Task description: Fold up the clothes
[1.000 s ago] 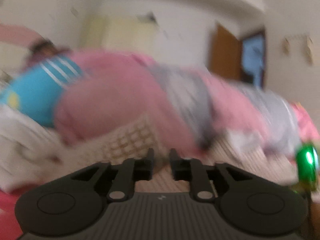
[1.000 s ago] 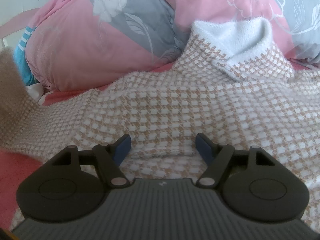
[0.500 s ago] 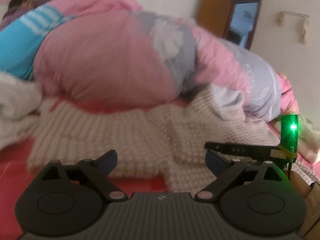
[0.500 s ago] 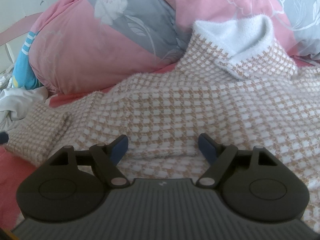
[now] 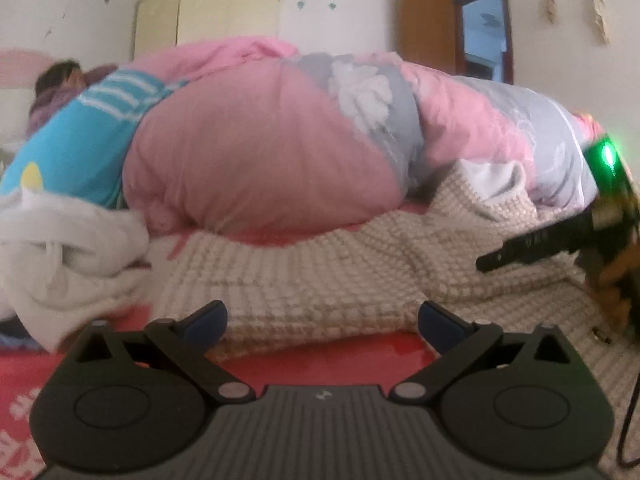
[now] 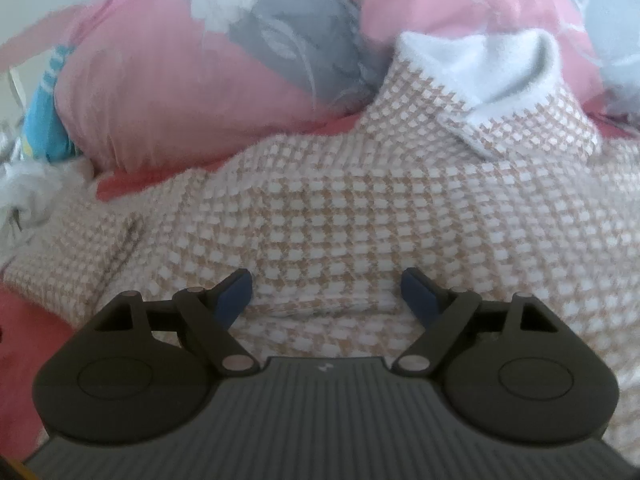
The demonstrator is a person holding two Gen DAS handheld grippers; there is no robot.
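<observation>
Now, in my left wrist view, a crumpled white cloth (image 5: 60,248) sits at the left edge on the red bedsheet (image 5: 320,354). Above it lies a turquoise garment with white stripes (image 5: 80,140), and behind that a person (image 5: 60,80) is lying at the upper left. The big puffy pink-and-grey floral quilt (image 5: 272,152) fills the middle of the frame. Below it the beige-and-white checked knit sweater (image 5: 320,276) spreads across the bed, its near edge folded over. My left tongs (image 5: 322,320) have just been opening and now stand wide, with nothing pinched; the sweater's fold lies just beyond the blue pads (image 5: 208,320). At the right edge I see the black body of my right tongs (image 5: 532,246) with a green light, over the sweater.

In the right wrist view, the quilt (image 6: 180,72) is at the upper left, and the sweater (image 6: 360,208) covers the centre, its white fleecy collar (image 6: 488,68) turned up at the upper right. My right tongs (image 6: 326,292) have been opening too and stand wide above the sweater, gripping nothing.
</observation>
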